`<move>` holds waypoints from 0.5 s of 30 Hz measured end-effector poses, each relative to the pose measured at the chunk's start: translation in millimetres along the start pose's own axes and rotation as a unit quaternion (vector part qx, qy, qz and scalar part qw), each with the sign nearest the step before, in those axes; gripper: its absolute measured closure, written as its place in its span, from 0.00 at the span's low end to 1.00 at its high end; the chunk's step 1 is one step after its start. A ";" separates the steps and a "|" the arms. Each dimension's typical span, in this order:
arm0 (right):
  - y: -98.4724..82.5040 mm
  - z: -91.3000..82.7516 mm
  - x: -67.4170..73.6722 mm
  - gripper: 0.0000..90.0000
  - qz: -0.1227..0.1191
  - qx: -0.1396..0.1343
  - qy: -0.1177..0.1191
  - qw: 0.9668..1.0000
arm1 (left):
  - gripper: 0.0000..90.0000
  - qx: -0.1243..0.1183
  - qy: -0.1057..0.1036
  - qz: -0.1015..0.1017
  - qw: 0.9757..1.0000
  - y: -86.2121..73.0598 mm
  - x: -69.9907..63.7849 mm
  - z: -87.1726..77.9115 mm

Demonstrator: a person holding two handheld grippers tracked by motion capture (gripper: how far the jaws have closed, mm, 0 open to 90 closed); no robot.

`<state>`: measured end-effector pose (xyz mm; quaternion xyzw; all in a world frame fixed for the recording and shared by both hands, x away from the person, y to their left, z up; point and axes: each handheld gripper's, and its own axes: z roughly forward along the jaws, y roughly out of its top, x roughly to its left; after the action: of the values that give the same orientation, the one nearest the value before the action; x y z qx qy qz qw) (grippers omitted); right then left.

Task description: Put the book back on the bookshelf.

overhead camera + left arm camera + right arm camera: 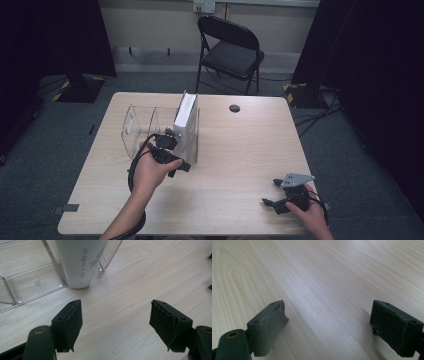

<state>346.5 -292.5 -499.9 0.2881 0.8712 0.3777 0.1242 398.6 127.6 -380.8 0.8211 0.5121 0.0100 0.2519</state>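
White book (186,120) upright in the right-hand end compartment of the clear plastic rack (137,131), toward the far left of the wooden table (240,150); spine rounded, bottom end resting on the rack floor; left gripper (116,315) just beside the rack's near end, jaws wide apart with bare tabletop between them, gripping nothing; right gripper (329,322) well apart near the front right edge, jaws spread wide over bare wood, likewise empty.

A light wooden table (240,150) is filling mid-frame, carrying a clear divided rack (142,131) at its upper left, a white book (185,125) standing in its right end compartment.
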 end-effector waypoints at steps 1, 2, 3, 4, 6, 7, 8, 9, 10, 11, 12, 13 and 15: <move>0.0 0.0 0.0 0.13 0.000 0.000 0.000 1.000 | 0.29 0.000 -0.002 0.001 1.000 -0.7 -0.5 1.1; 0.0 0.0 0.0 0.13 0.000 0.000 0.000 1.000 | 0.29 0.001 -0.004 0.001 1.000 -1.5 -1.2 2.1; 0.0 0.0 0.0 0.13 0.000 0.000 0.000 1.000 | 0.29 0.002 -0.004 0.003 1.000 -2.4 -1.8 3.3; 0.0 0.0 0.0 0.13 0.000 0.000 0.000 1.000 | 0.29 0.002 -0.005 0.003 1.000 -3.2 -2.7 4.6; 0.0 0.0 0.0 0.13 0.000 0.000 0.000 1.000 | 0.29 0.002 -0.007 0.008 1.000 -4.9 -3.9 5.8; 0.0 0.0 0.0 0.13 0.000 0.000 0.000 1.000 | 0.29 0.000 -0.007 0.005 1.000 -6.0 -4.9 7.0; 0.0 0.0 0.0 0.13 0.000 0.000 0.000 1.000 | 0.29 0.001 -0.009 0.008 1.000 -8.0 -5.4 8.3; 0.0 0.0 0.0 0.13 0.000 0.000 0.000 1.000 | 0.29 0.001 -0.009 0.008 1.000 -8.0 -5.4 8.3; 0.0 0.0 0.0 0.13 0.000 0.000 0.000 1.000 | 0.29 0.001 -0.011 0.009 1.000 -9.0 -5.9 9.1; 0.0 0.0 0.0 0.13 0.000 0.000 0.000 1.000 | 0.29 0.000 -0.012 0.008 1.000 -10.1 -6.6 10.3; 0.0 0.0 0.0 0.13 0.000 0.000 0.000 1.000 | 0.29 0.001 -0.013 0.009 1.000 -11.2 -7.0 11.3; 0.0 0.0 0.0 0.13 0.000 0.000 0.000 1.000 | 0.29 0.002 -0.015 0.009 1.000 -12.1 -7.8 12.8; 0.0 0.0 0.0 0.13 0.000 0.000 0.000 1.000 | 0.29 -0.001 -0.021 0.008 1.000 -13.9 -9.8 16.1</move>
<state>346.4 -292.5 -499.9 0.2882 0.8712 0.3777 0.1240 386.8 117.7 -398.3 0.8248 0.5000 -0.0048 0.2639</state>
